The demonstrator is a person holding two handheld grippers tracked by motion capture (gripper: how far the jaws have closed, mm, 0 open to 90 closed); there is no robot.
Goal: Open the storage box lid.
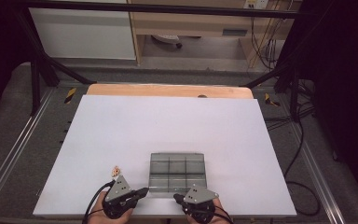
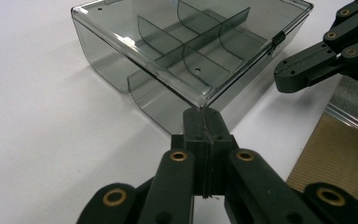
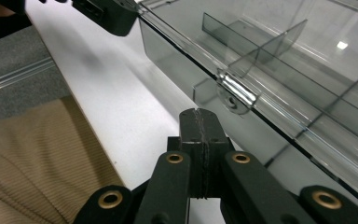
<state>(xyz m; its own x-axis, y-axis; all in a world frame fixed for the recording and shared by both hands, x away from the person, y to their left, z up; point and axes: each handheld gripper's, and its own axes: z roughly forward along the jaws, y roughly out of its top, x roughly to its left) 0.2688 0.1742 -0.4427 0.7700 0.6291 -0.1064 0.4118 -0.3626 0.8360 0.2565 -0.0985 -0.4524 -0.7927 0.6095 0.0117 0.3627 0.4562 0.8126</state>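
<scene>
Organizer box [image 1: 177,173], smoky clear plastic with dividers making six compartments, sits near the front edge of the white table [image 1: 121,135], just ahead of and between the two tongs. Its lid looks closed and its compartments look empty, so by my reading the work on it has barely begun: nothing is gripped, nothing lifted, and the latch [image 3: 235,93] on the near wall seems not yet undone.

Beyond the box the white table runs bare toward a wooden strip at its far edge, with grey carpeted floor, black frame rails and trailing cables around it, and pale cabinets farther back.

Left gripper [image 1: 142,192] rests at the box's near left corner; in the left gripper view its jaws are pressed flat together with nothing between them, tip just at that corner. Right gripper [image 1: 177,198] lies just in front of the box's near wall, jaws likewise pinched together and empty, aimed at the latch.

A small tan object [image 1: 116,171] lies just beyond the left gripper; too small to identify.
</scene>
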